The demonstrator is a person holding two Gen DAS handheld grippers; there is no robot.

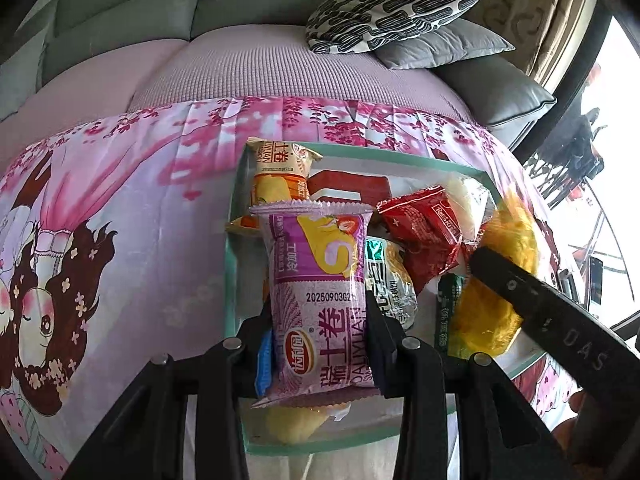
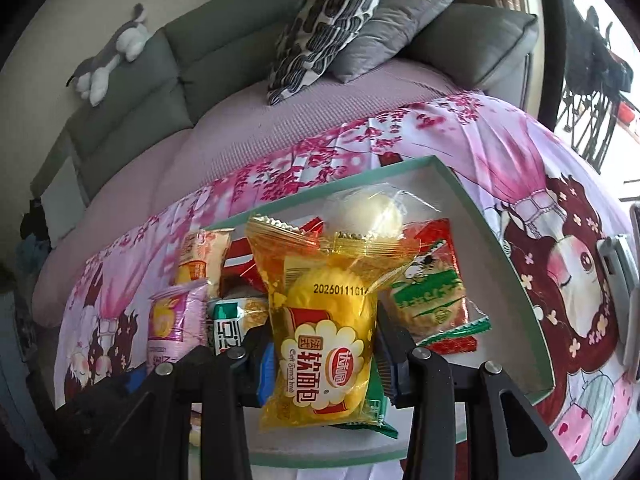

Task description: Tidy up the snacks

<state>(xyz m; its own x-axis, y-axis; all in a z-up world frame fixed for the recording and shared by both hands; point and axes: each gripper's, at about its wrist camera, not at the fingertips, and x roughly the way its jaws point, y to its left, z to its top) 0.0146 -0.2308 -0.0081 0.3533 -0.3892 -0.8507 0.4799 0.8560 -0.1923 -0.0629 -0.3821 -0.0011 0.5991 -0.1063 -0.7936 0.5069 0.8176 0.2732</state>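
Note:
My left gripper [image 1: 320, 320] is shut on a purple Swiss-roll packet [image 1: 316, 264] and holds it lengthwise just above a white tray with a teal rim [image 1: 230, 248]. The right gripper [image 2: 324, 344] is shut on a yellow soft-bread packet [image 2: 320, 304] over the same tray [image 2: 500, 248]. In the tray lie an orange roll packet [image 1: 280, 172], a red packet [image 1: 420, 224], a green-and-white packet [image 1: 390, 280], a clear-wrapped pale bun [image 2: 368, 212] and a red-and-green packet [image 2: 432, 292]. The purple packet [image 2: 168, 320] shows at the left of the right wrist view, the yellow packet [image 1: 500, 240] at the right of the left one.
The tray rests on a pink cartoon-print cloth [image 1: 120, 208] spread over a table. Behind it is a grey-green sofa [image 2: 200, 52] with a lilac cover, patterned and grey pillows [image 1: 392, 12] and a plush toy [image 2: 112, 56]. A window [image 1: 600, 160] lies to the right.

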